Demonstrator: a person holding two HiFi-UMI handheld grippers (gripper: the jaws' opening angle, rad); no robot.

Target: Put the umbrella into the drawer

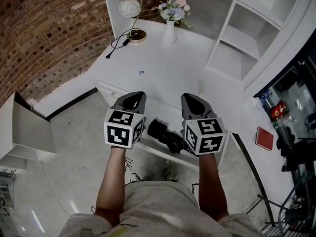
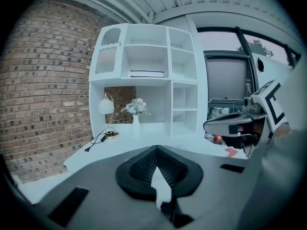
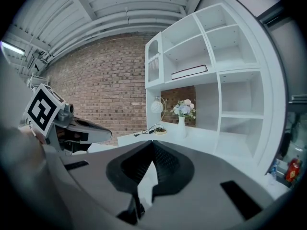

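Observation:
A black folded umbrella [image 1: 167,136] lies in the open white drawer [image 1: 157,151] under the desk, between my two hands. My left gripper [image 1: 137,97] hangs above the drawer's left part with its jaws shut and nothing between them. My right gripper [image 1: 188,98] hangs above the drawer's right part, also shut and empty. Neither touches the umbrella. In the left gripper view the pads of the left gripper [image 2: 156,151] meet at the tip, and the right gripper [image 2: 234,126] shows at the right. In the right gripper view the right gripper [image 3: 153,146] is closed, and the left gripper [image 3: 80,131] shows at the left.
On the white desk [image 1: 163,68] stand a globe lamp [image 1: 131,8] with a black cord [image 1: 117,43] and a vase of flowers [image 1: 171,19]. White shelving [image 1: 249,31] rises at the right. A red book [image 1: 264,138] lies at the far right, and a white cabinet [image 1: 30,127] stands at the left.

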